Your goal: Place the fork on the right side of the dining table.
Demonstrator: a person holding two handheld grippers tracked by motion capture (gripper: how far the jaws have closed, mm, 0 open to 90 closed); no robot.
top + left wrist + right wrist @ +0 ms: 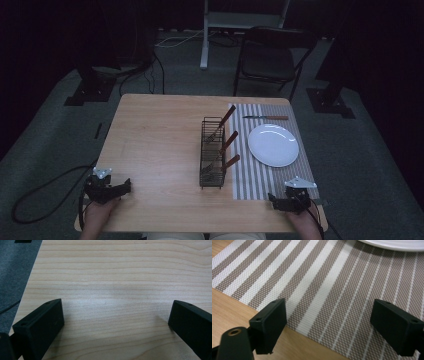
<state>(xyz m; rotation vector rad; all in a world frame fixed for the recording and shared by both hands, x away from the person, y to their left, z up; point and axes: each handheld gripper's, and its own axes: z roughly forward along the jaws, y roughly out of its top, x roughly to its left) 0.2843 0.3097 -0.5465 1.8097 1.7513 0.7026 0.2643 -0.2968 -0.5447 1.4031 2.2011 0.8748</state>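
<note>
A black wire caddy [212, 152] stands mid-table and holds several wooden-handled utensils [229, 141]. To its right a striped placemat [255, 175] carries a white plate [273, 144], and a wooden-handled knife [265, 118] lies beyond the plate. My left gripper [126, 186] rests at the table's near left corner; its jaws stand wide apart over bare wood [115, 290]. My right gripper [272, 200] sits at the near right, jaws wide apart over the placemat's near edge [332, 297], with the plate's rim [392, 245] ahead. Neither holds anything.
The wooden table [160, 145] has bare room on its left half. A folding chair [270, 57] stands beyond the far edge, with stand bases [85, 90] and cables [150, 70] on the grey carpet. A cable [40, 192] trails from the left gripper.
</note>
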